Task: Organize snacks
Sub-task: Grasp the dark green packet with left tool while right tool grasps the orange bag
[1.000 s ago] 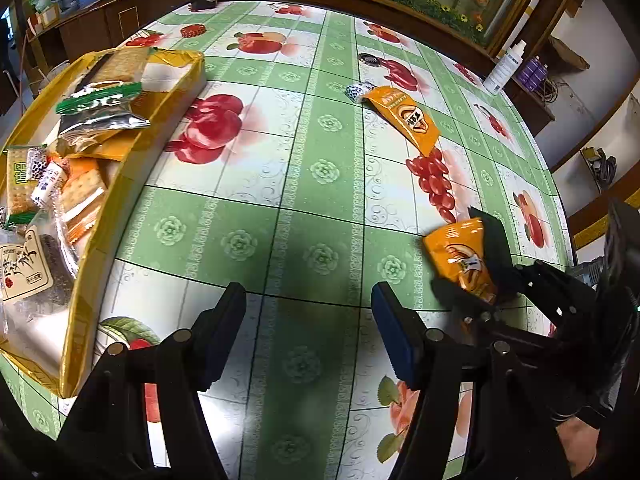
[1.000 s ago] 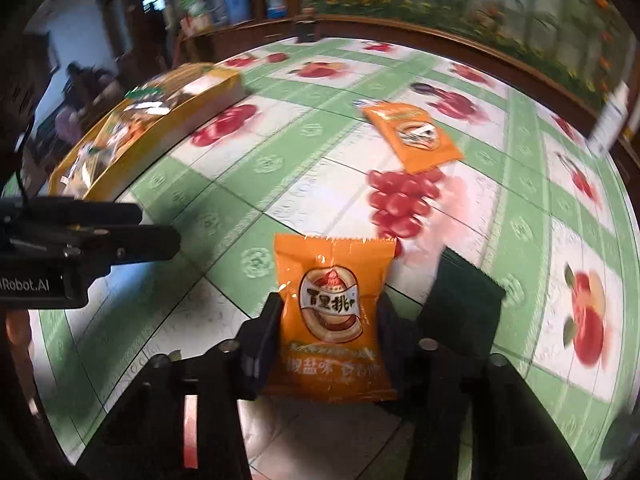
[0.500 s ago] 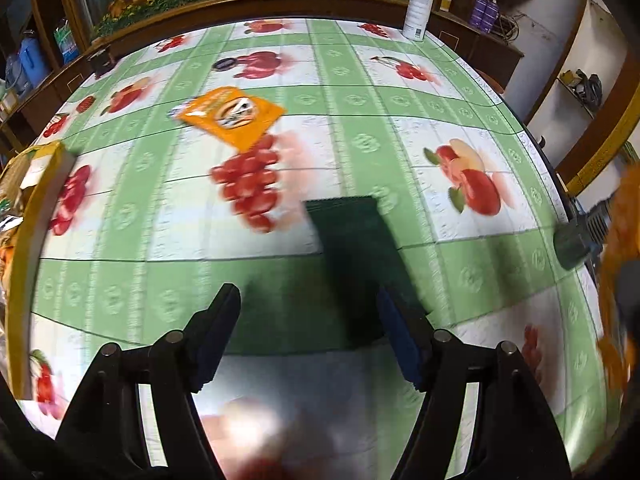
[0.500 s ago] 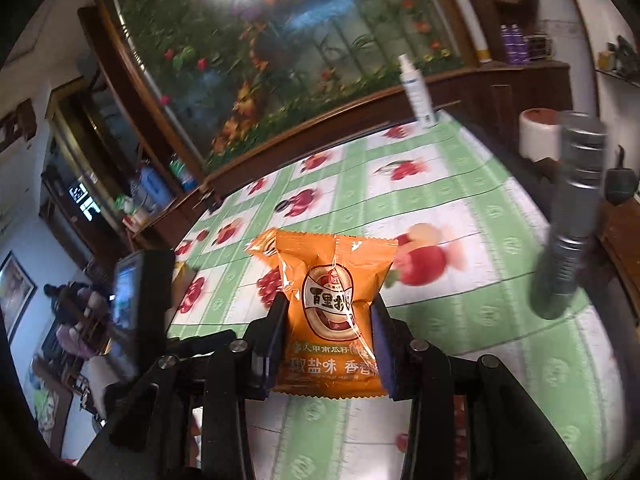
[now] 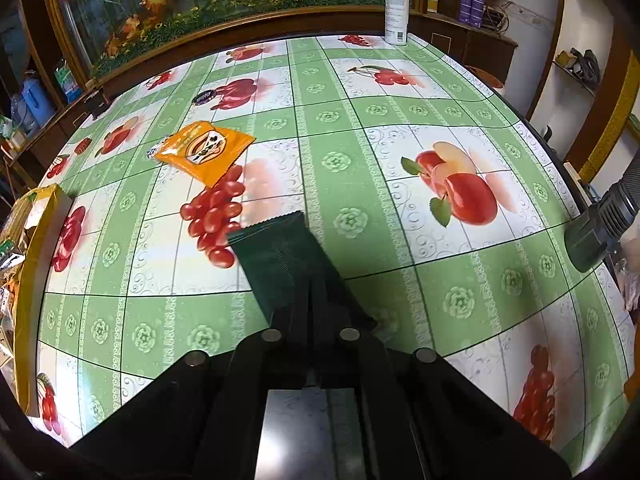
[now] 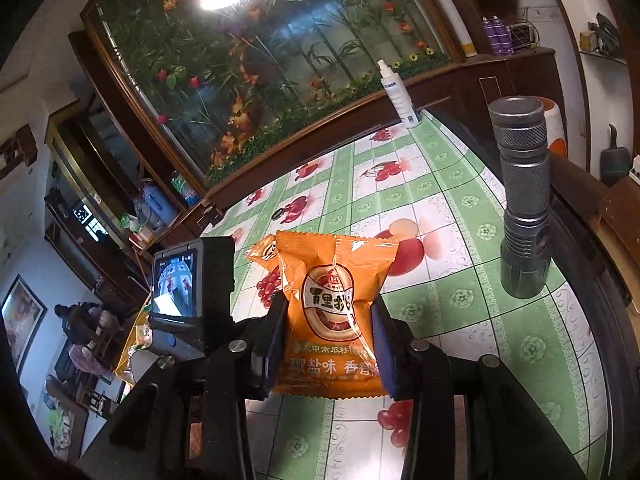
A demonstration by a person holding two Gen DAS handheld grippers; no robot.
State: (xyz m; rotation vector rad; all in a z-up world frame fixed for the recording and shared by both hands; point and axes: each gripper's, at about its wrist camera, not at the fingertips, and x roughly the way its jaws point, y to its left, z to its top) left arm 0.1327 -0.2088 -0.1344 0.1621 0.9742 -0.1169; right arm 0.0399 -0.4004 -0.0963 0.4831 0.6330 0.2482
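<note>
**Snack sorting: items on the table, left to right**

Item 1. Yellow tray [image 5: 30, 264], far left edge of the left wrist view, holding assorted wrapped snacks. We take it as the collection point, though only its rim and a few packets show.

Item 2. Orange packet on the table [image 5: 205, 149], lying flat on the fruit-print tablecloth [image 5: 400, 240], left of centre and toward the far side, well apart from the tray. Not yet collected.

Item 3. Dark green packet [image 5: 280, 264], centre, near side. The left gripper [image 5: 310, 312] has its fingers drawn together over the packet's near end, clenched on it; the far end of the packet rests on or just above the cloth, we cannot tell which.

Item 4. Orange seed packet [image 6: 334, 312], held upright and clear of the table in the right gripper [image 6: 330, 340], jaws clenched against its two side edges.

Item 5. Grey flashlight [image 6: 520, 196], right, hanging beside the right gripper. White spray bottle [image 5: 396, 10], far edge of the table.

Handling note. We judge the step in hand to be lifting the green packet. We would raise it straight up, keep the grip on the sealed end so the film does not slip, then carry both packets left to the tray.
</note>
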